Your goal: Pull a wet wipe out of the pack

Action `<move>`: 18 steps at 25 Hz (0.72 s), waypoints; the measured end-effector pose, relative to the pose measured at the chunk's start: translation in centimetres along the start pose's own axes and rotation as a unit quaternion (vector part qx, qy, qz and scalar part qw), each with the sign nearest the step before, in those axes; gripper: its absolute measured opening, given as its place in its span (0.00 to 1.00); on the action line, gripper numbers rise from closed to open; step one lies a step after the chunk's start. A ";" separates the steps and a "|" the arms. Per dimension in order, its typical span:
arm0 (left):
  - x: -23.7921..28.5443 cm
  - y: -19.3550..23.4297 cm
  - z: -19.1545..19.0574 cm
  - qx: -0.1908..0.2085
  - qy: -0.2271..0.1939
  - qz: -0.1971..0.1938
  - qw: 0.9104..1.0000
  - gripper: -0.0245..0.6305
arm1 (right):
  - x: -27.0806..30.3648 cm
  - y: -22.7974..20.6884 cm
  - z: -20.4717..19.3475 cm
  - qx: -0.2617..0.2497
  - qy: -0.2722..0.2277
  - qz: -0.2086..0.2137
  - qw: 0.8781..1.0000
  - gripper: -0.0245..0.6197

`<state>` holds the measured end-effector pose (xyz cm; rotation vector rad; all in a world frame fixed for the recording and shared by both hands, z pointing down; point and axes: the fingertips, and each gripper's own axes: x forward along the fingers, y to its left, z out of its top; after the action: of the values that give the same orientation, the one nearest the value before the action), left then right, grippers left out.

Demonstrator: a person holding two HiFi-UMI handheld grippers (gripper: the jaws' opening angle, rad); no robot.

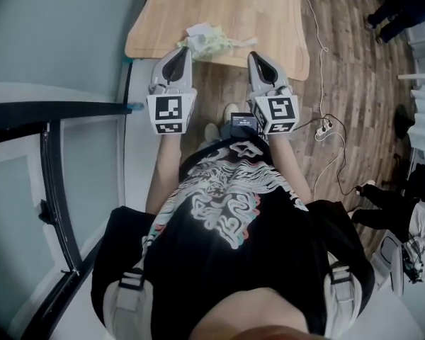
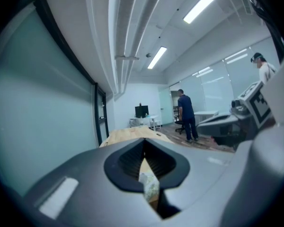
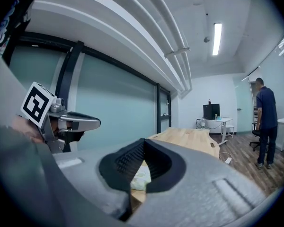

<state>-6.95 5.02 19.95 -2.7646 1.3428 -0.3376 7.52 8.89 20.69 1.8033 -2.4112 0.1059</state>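
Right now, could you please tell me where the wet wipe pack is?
In the head view, the wet wipe pack lies at the near edge of the wooden table, just beyond the tips of the left claw and right claw.

We stand in an open-plan office: frosted glass partitions (image 3: 113,108) line one side, strip lights (image 3: 217,39) cross the white ceiling, a monitor (image 3: 211,111) sits on a white desk (image 3: 217,121) at the far end, and cables (image 1: 324,127) trail over the wood-plank floor (image 1: 354,83) beside a long wooden table (image 1: 227,6)
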 end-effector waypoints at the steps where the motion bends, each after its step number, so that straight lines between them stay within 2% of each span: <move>1: -0.1 -0.1 0.1 0.000 0.000 0.001 1.000 0.02 | -0.1 0.0 0.2 0.000 -0.002 0.002 1.000 0.04; 6: 0.4 -0.1 0.4 -0.001 0.003 0.011 1.000 0.02 | 0.1 -0.1 0.9 -0.005 -0.008 0.019 1.000 0.04; 18: 2.9 -1.9 1.5 0.001 0.007 0.021 1.000 0.02 | 0.4 -3.5 1.0 -0.007 -0.009 0.039 0.999 0.04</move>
<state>-3.40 3.87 19.24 -2.7340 1.3999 -0.3569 10.75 7.36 19.72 1.7116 -2.4878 0.0800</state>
